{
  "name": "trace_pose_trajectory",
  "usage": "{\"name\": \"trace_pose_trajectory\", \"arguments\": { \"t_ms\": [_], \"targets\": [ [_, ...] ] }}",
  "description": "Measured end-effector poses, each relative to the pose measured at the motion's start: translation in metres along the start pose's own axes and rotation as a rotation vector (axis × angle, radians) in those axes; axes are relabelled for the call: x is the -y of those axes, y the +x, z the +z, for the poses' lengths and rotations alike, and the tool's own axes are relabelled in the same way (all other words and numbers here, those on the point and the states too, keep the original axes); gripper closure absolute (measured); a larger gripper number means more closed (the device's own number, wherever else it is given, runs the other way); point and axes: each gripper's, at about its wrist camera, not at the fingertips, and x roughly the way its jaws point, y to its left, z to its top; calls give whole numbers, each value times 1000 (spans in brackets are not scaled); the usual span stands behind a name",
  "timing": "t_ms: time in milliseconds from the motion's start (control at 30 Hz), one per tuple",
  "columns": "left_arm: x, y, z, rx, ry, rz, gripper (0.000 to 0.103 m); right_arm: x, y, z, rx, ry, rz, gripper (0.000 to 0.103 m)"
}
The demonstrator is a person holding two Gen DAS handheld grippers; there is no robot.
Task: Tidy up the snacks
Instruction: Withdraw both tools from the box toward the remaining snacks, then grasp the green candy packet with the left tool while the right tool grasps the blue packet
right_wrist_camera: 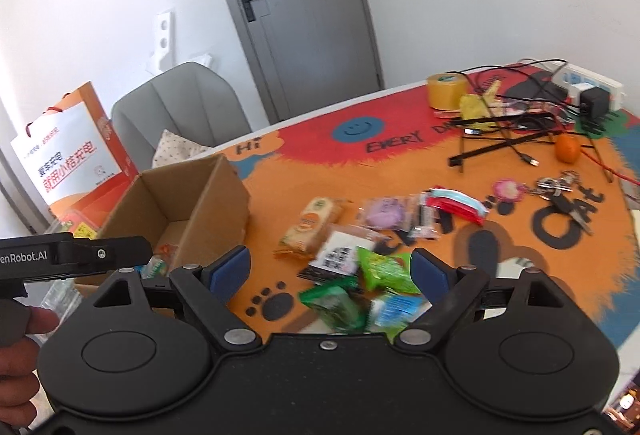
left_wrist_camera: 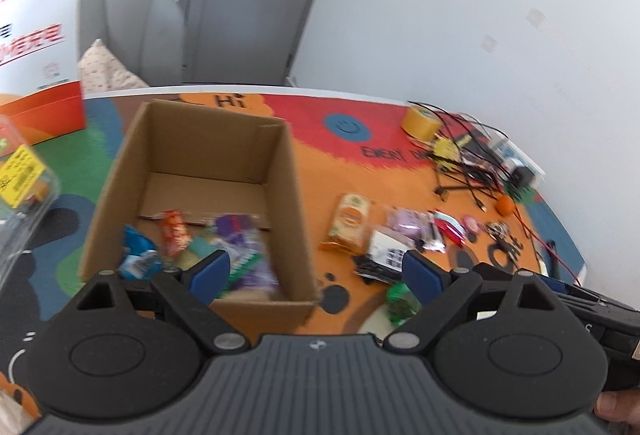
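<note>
The right gripper [right_wrist_camera: 331, 269] hangs over the loose snacks on the bench [right_wrist_camera: 440, 171] with its fingers [right_wrist_camera: 430, 273] spread wide and nothing between the pads. The nearest packets lie directly ahead of and below these fingers: a bright green packet [right_wrist_camera: 384, 269], a darker green packet [right_wrist_camera: 334, 305] and a light blue packet [right_wrist_camera: 400, 309], touching or overlapping one another. The bright green packet's long axis runs roughly across the gap between the fingers, tilted slightly; motion blur prevents an exact reading for the other two.

The left gripper [left_wrist_camera: 316, 273] is positioned above the near right corner of the cardboard box [left_wrist_camera: 296, 203], its fingers [left_wrist_camera: 210, 275] also wide and empty. The right gripper is judged the nearer to the loose pile; the left is nearer to the box.

Inside the box, several wrapped snacks rest on the floor near the front wall, among them a purple packet [left_wrist_camera: 244, 247] and a red-orange packet [left_wrist_camera: 174, 231].

Further out on the bench, just beyond the green packets, lie a black-and-white packet [right_wrist_camera: 338, 255], an orange biscuit packet [right_wrist_camera: 312, 227] with its long axis pointing away and to the right, a pink-purple packet [right_wrist_camera: 384, 215] and a red packet [right_wrist_camera: 456, 205]. All remain outside the box, which stands to the left of the pile.

At the far edge sit a roll of yellow tape [right_wrist_camera: 446, 89] and tangled cables [right_wrist_camera: 520, 123].
</note>
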Motion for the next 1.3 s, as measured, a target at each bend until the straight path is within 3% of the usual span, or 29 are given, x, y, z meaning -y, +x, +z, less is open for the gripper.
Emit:
{"name": "trace_pose_trajectory", "arguments": {
  "t_ms": [267,433,600,700,900,1167,1300],
  "targets": [
    [36,11,-9,-30,106,-52,13,29,-5,-11,-14,54,-46,17],
    [53,20,-15,-52,137,-76,16,42,-1,-19,-34,87,-57,25],
    [67,33,-19,-78,166,-89,29,51,3,-24,-54,108,-48,31],
    [75,48,-23,-133,172,-98,39,55,10,-28,-86,120,-46,33],
    [78,77,-25,-217,163,-83,51,62,27,-35,-155,138,-60,41],
    [85,114,-22,-314,155,-68,59,62,53,-37,-257,141,-67,42],
    [88,127,-19,-328,152,-63,60,63,62,-35,-266,137,-72,42]
  ]
}}
